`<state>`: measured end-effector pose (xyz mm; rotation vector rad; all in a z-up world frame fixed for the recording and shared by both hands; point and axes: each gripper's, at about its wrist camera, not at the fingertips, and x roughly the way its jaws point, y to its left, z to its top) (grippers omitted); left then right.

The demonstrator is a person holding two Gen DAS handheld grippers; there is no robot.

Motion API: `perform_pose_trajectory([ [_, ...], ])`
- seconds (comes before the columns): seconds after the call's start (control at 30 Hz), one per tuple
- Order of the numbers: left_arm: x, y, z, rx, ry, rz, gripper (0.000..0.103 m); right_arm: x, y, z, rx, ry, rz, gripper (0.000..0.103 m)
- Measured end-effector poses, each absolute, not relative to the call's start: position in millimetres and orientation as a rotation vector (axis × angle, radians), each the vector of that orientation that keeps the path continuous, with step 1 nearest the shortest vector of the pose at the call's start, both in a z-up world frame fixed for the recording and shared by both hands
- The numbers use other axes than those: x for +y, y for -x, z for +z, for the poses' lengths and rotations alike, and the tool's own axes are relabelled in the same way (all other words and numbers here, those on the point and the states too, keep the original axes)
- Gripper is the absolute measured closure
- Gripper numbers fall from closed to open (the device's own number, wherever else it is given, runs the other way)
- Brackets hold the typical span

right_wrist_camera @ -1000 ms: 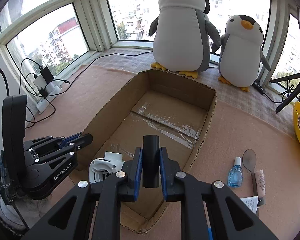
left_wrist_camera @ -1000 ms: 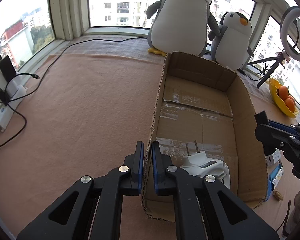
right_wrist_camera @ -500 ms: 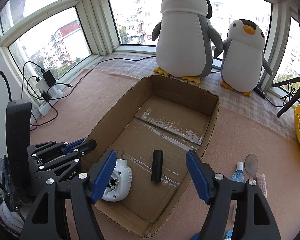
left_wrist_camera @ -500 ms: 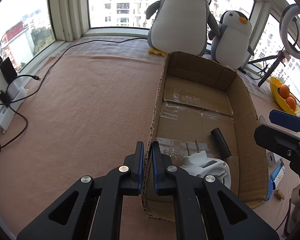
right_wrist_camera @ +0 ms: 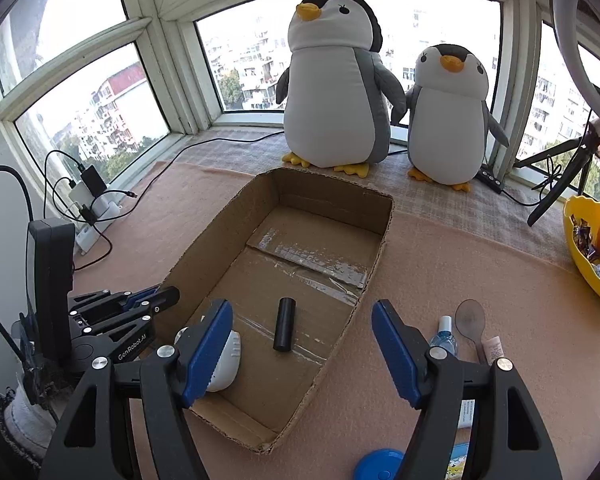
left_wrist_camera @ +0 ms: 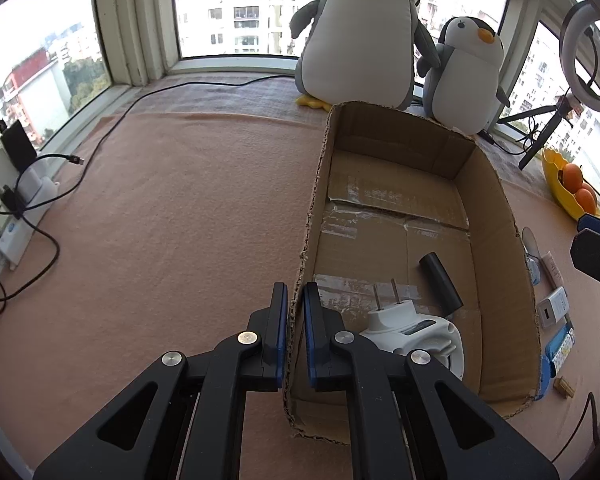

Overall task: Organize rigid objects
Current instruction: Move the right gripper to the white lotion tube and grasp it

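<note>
An open cardboard box (right_wrist_camera: 328, 188) lies on the pink cloth; it also shows in the left wrist view (left_wrist_camera: 496, 192). Inside lie a black cylinder (right_wrist_camera: 284, 329) (left_wrist_camera: 441, 281) and a white plug adapter (left_wrist_camera: 416, 330) (right_wrist_camera: 224, 364). My left gripper (left_wrist_camera: 295, 312) is shut on the box's left wall near its front corner; it shows in the right wrist view (right_wrist_camera: 156, 300). My right gripper (right_wrist_camera: 302, 344) is wide open and empty, raised above the box's near end.
Right of the box lie a small blue bottle (right_wrist_camera: 444, 338), a spoon (right_wrist_camera: 471, 320), a tube (right_wrist_camera: 492, 350), a white charger (left_wrist_camera: 552, 306) and a blue lid (right_wrist_camera: 380, 465). Two plush penguins (right_wrist_camera: 336, 80) stand behind. A yellow fruit bowl (right_wrist_camera: 580, 240) sits far right. Cables and a power strip (left_wrist_camera: 20, 200) lie left.
My right gripper opened and let go of the black cylinder, which now lies on the box floor. The gripper has lifted and drawn back. My left gripper keeps its hold on the box wall.
</note>
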<state>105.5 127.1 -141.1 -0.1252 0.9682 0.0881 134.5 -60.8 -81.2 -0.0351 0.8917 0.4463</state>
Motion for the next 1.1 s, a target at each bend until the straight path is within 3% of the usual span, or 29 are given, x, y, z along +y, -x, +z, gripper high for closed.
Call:
perform_pose_trajectory([
  [0.53,125.2,-103.7,-137.9,0.977,0.106,0.101,0.095,-162.0,-107.2,-72.2,0.832,-0.003,0.296,0.035],
  [0.8,122.6,-100.2,-125.2,0.952,0.106,0.108,0.065,-221.1,-99.2,-84.7,0.891,-0.022,0.212,0.035],
  [1.1,119.9,-88.2,-106.9,0.92,0.127,0.104,0.064,-247.0,-104.6,-105.2,0.959,-0.044,0.206,0.035],
])
